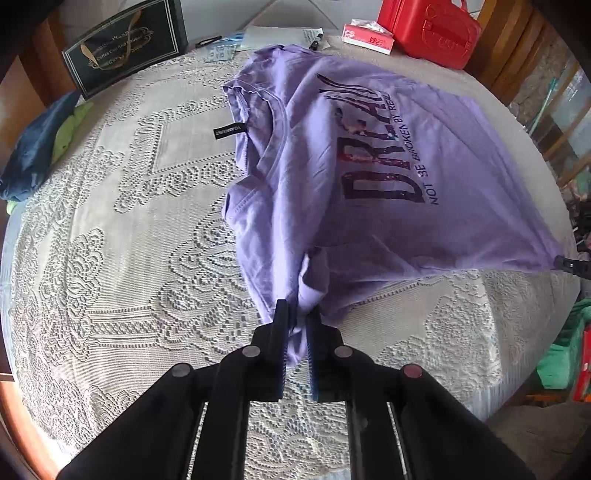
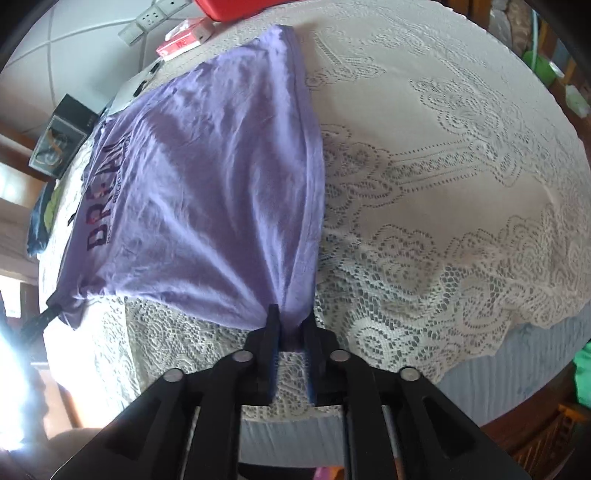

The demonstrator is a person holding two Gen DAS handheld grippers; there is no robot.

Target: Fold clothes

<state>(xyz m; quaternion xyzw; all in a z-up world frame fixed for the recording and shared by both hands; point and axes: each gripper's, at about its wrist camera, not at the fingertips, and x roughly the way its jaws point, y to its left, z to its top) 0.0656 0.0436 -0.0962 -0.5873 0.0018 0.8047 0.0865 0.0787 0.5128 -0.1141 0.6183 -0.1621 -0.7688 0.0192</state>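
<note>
left wrist cam: sits behind the left tool [image 1: 295,314], looks steeply down and forward over the bench [image 1: 110,258], close.
right wrist cam: same, behind the right tool [image 2: 291,317], close.
shared: purple shirt [image 1: 369,166] [image 2: 207,184], lace cloth, red box [image 1: 428,26].

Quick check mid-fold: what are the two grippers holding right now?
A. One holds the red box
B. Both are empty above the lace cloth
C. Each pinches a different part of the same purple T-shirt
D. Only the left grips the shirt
C: the left gripper is shut on bunched fabric of the purple T-shirt, and the right gripper pinches another part of it.
</note>
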